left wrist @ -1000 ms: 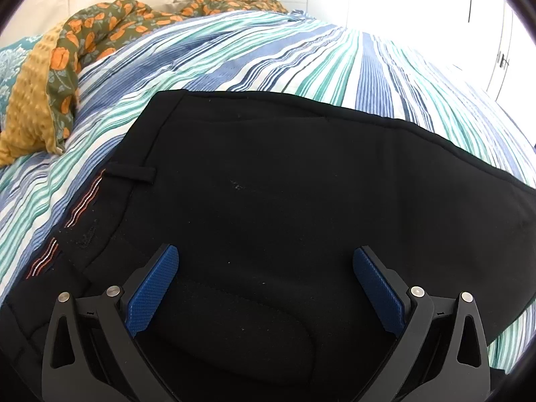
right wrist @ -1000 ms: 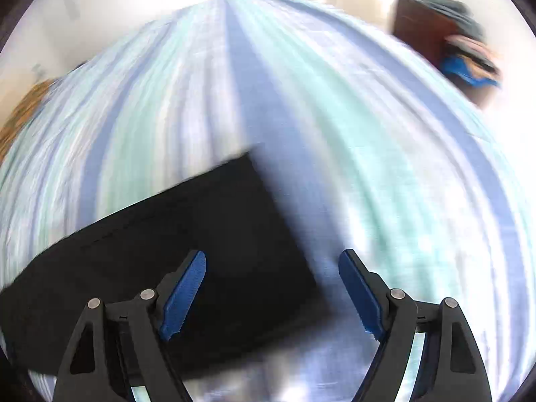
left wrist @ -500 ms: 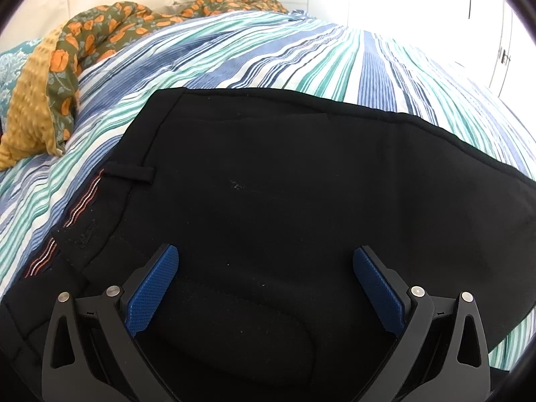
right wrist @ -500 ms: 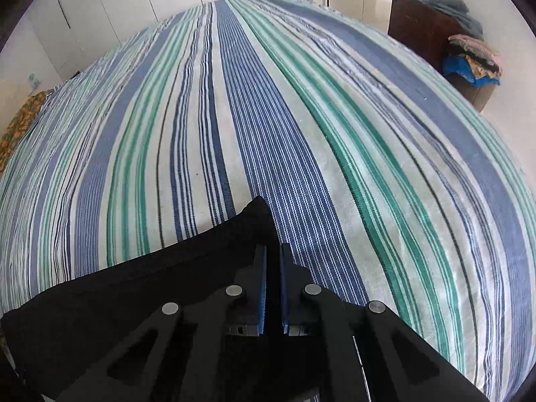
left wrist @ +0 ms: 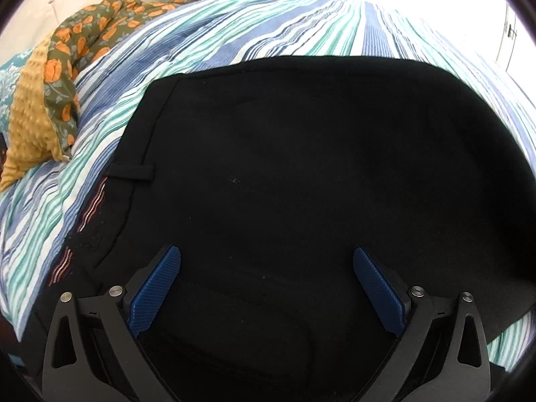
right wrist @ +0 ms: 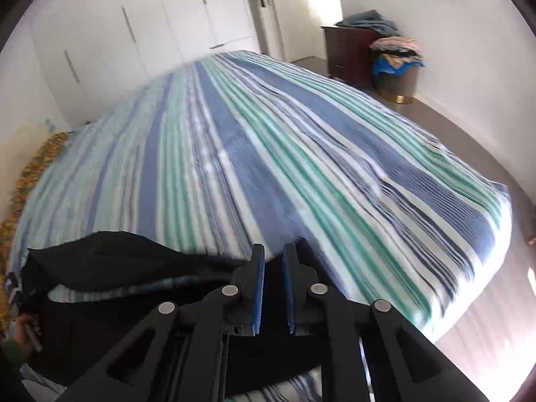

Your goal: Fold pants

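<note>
One pair of black pants (left wrist: 301,174) on the striped bed (right wrist: 268,154): our right gripper (right wrist: 273,288) pinches the hem and lifts it (fold underway), our left gripper (left wrist: 266,284) hovers spread above the waistband, and next we carry the hem over squarely.

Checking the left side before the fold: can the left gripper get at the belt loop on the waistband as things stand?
Probably yes. The left gripper is open over the pants, and the belt loop lies exposed ahead and to its left, nothing covering it.
</note>
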Demonstrator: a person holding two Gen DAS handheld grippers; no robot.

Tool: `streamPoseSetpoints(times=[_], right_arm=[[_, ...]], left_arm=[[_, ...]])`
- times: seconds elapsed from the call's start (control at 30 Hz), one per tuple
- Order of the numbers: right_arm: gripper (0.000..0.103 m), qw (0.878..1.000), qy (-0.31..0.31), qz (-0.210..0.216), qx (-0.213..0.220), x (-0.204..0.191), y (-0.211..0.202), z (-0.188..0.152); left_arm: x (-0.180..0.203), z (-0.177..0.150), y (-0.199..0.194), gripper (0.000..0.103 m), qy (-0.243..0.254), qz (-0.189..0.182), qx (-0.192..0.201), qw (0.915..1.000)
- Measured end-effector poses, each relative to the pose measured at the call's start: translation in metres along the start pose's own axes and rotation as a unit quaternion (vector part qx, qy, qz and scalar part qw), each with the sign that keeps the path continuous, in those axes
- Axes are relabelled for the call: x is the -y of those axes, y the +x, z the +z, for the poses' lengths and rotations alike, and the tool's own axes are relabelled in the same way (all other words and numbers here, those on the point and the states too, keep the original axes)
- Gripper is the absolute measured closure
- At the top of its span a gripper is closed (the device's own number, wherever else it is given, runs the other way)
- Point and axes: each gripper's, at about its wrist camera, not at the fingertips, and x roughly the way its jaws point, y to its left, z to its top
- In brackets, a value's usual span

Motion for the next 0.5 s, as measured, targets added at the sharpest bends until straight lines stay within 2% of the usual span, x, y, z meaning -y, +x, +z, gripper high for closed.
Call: streamPoseSetpoints(times=[0.03, 0.07, 0.13, 0.2, 0.27, 0.33, 0.43, 0.5], right_arm=[[0.049, 1.000, 0.001, -0.016, 0.001, 0.011, -0.011, -0.009], [0.033, 1.000, 0.004, -0.022, 0.008, 0.015, -0.021, -0.017], [0.028, 1.000, 0.002, -0.014, 0.027, 0.020, -0.041, -0.023], [0.024, 0.999, -0.025, 0.007, 0.031, 0.007, -0.058, -0.034], [0.017, 0.998, -0.050, 0.039, 0.028, -0.024, -0.059, -0.045], [0.017, 0.993, -0.074, 0.088, 0.013, -0.062, -0.050, -0.060], [0.017, 0.980, -0.113, 0.165, -0.010, -0.123, -0.037, -0.088], [0.017, 0.969, -0.138, 0.203, -0.003, -0.158, -0.036, -0.104]], left_arm=[[-0.001, -0.002, -0.009, 0.001, -0.003, -0.001, -0.007, 1.0000], [-0.003, -0.006, -0.020, 0.001, -0.010, -0.011, -0.008, 0.9999], [-0.007, -0.023, -0.049, 0.001, -0.021, -0.046, 0.002, 0.9987], [-0.006, -0.048, -0.079, 0.001, -0.022, -0.083, 0.012, 0.9963], [0.000, -0.079, -0.105, 0.001, -0.009, -0.113, 0.015, 0.9935], [0.008, -0.113, -0.124, 0.001, 0.005, -0.138, 0.014, 0.9903], [0.020, -0.153, -0.138, 0.001, 0.021, -0.169, 0.005, 0.9854], [0.024, -0.172, -0.141, 0.001, 0.032, -0.169, 0.003, 0.9851]])
